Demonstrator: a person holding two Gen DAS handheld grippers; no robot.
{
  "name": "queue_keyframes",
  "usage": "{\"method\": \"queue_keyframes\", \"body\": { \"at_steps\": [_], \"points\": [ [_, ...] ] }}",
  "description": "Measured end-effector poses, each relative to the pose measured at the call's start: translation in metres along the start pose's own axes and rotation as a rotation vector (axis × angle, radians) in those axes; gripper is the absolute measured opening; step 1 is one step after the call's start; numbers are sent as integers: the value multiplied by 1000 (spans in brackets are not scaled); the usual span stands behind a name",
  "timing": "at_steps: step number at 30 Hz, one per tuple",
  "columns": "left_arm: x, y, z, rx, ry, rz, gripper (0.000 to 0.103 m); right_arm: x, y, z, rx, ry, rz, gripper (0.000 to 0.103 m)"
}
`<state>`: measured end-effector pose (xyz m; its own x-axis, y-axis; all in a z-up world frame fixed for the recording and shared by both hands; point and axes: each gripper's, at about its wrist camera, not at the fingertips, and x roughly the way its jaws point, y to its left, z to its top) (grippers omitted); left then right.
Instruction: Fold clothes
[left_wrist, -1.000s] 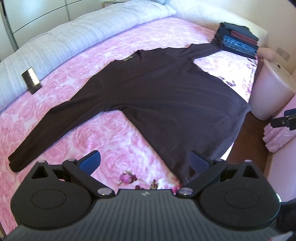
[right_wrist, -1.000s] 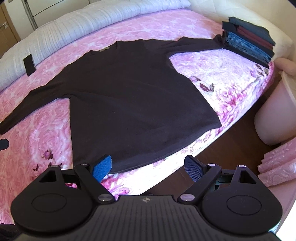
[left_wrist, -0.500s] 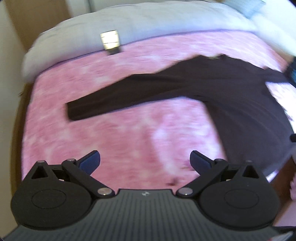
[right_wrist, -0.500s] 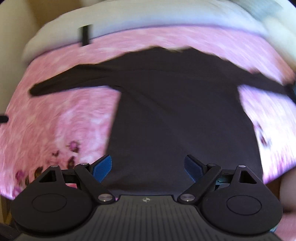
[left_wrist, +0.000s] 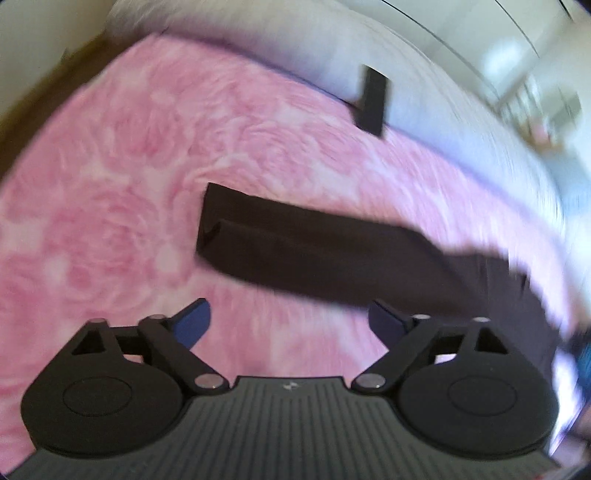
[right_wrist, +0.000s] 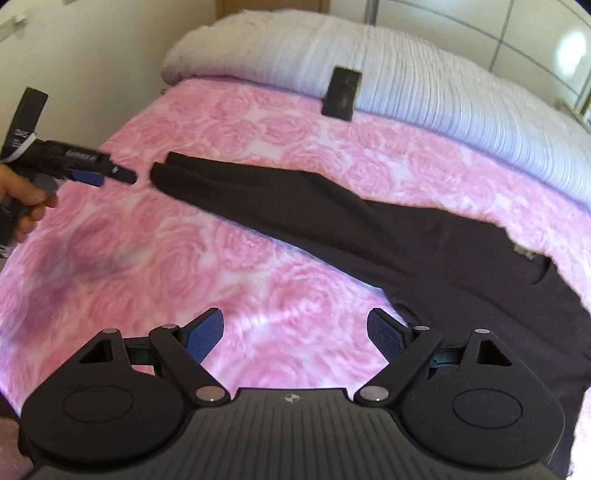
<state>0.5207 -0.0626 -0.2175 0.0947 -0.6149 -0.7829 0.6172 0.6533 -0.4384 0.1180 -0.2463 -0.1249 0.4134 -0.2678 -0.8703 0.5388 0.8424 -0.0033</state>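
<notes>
A dark long-sleeved top (right_wrist: 461, 258) lies flat on the pink rose-patterned bed. Its left sleeve (left_wrist: 295, 247) stretches toward the left, cuff end in the middle of the left wrist view. My left gripper (left_wrist: 290, 321) is open and empty, just short of the sleeve cuff. It also shows in the right wrist view (right_wrist: 110, 175), hand-held, close to the cuff (right_wrist: 166, 173). My right gripper (right_wrist: 295, 332) is open and empty above the bedspread, near the sleeve's armpit.
A white ribbed duvet (right_wrist: 406, 85) is rolled along the far side of the bed. A small dark flat object (right_wrist: 341, 92) lies at its edge. A cream wall (right_wrist: 92, 55) borders the bed on the left; wardrobe doors stand at the back right.
Both grippers have swung left from the top's body and hem toward its left sleeve. The left gripper now sits close to the cuff. Both jaws stay open.
</notes>
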Motion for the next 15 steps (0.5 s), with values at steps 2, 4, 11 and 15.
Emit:
{"method": "queue_keyframes", "body": {
  "at_steps": [2, 4, 11, 15],
  "points": [
    [28, 21, 4, -136, -11, -14, 76, 22, 2, 7, 8, 30, -6, 87],
    [45, 36, 2, -259, -22, 3, 70, 36, 3, 9, 0, 52, -17, 85],
    [54, 58, -17, -500, -158, -7, 11, 65, -11, 17, 24, 83, -67, 85],
    [41, 61, -25, -531, -187, -10, 4, 71, -23, 22, 26, 85, -87, 82]
  ]
}}
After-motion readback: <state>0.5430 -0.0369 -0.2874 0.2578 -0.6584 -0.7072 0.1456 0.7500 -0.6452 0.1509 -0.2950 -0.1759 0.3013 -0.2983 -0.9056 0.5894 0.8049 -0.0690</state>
